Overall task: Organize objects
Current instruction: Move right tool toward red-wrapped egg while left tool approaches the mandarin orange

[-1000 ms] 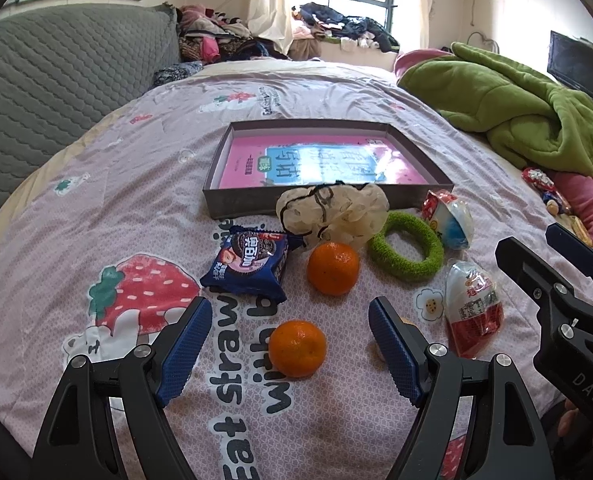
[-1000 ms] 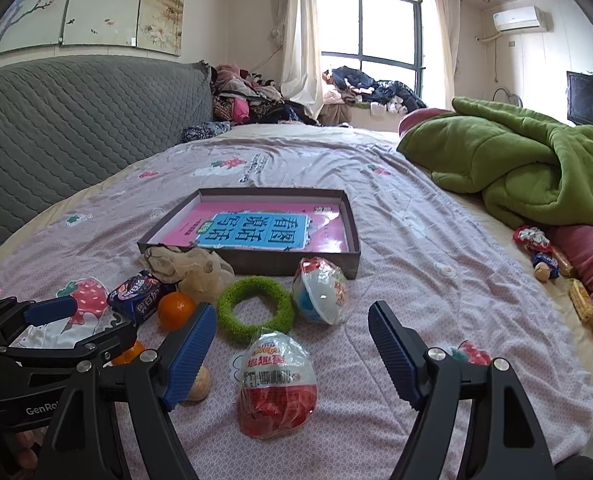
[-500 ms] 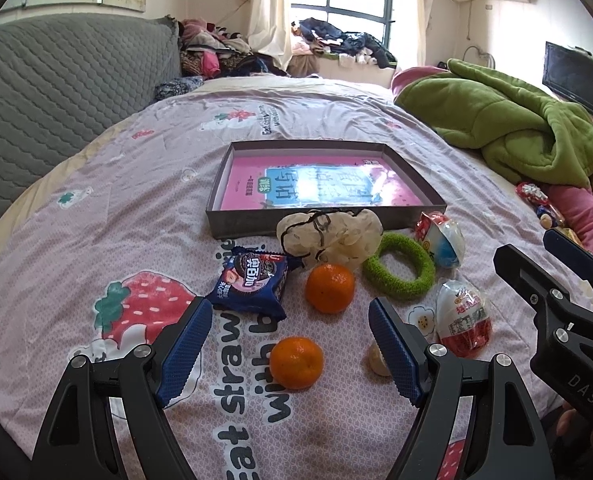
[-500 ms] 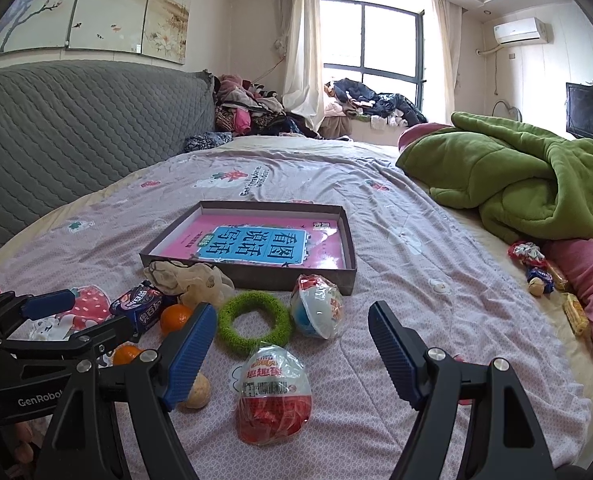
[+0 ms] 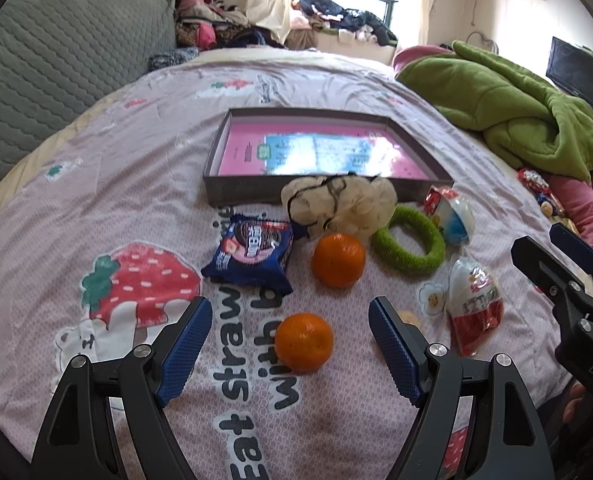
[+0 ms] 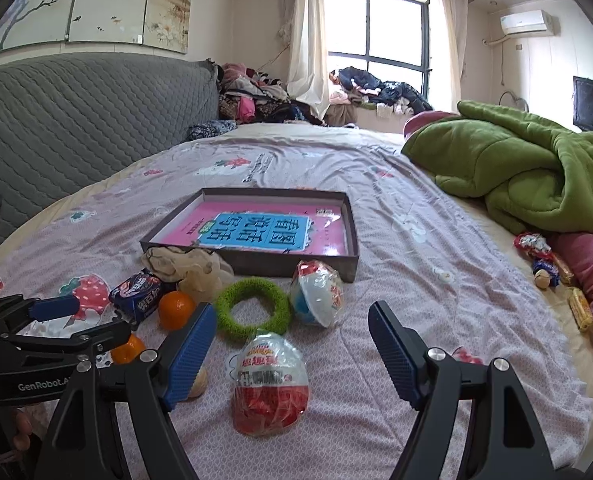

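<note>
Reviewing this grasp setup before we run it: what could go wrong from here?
1. The near orange is round on soft bedding; the open left gripper may nudge it rolling.
2. The right gripper is close beside; the two could collide.
3. A small tan object hides by the left gripper's right finger.

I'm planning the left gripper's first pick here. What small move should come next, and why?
Probably ease the left gripper down and forward around the nearer orange. Its jaws are open, the fruit lies between the fingertips on the bedspread, apart from the other items, and the tray beyond holds only a pink sheet.
</note>
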`<state>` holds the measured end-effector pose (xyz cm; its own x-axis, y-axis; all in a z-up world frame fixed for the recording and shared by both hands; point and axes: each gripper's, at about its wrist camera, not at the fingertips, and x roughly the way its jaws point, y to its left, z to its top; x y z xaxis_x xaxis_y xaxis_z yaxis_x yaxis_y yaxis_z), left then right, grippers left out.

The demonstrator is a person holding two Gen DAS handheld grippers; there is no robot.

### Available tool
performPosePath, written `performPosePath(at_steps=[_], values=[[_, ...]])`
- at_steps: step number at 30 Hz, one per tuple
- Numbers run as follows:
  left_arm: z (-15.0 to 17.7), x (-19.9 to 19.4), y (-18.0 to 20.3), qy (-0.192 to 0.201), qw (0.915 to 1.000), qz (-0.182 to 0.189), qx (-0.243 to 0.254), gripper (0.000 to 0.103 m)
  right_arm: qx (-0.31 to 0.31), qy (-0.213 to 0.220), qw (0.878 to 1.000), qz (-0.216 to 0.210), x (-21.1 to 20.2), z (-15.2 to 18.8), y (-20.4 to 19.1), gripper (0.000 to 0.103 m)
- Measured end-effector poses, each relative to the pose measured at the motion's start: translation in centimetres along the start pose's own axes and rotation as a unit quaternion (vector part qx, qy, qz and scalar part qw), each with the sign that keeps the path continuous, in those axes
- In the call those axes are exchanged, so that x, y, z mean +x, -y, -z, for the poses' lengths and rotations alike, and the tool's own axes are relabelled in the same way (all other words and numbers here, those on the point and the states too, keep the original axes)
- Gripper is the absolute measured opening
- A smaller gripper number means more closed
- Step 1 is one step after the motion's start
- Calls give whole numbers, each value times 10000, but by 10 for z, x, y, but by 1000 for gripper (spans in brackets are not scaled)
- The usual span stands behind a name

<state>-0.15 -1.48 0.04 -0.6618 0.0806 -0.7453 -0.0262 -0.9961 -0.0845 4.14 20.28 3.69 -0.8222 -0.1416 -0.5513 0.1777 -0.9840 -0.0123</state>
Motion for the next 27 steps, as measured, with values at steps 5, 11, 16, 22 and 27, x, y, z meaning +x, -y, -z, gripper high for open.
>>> performPosePath(at_steps=[5,11,16,22,27], values=[[4,6,-2,-209,9997,-72,39,81,96,-207,9996,-136,3,5,0,78],[9,13,-6,-455,9989,-113,25,81,22,-401,9990,-182,4,13,-4,78],[13,16,-4,-578,9983,-73,65,81,40,-541,9983,-194,6,18,-3,78],[17,22,-2,-756,9971,-61,96,81,44,-769,9968,-202,13,25,-3,78],[19,28,-2,-835,9964,-75,92,81,82,-987,9948,-235,22,30,-2,78]])
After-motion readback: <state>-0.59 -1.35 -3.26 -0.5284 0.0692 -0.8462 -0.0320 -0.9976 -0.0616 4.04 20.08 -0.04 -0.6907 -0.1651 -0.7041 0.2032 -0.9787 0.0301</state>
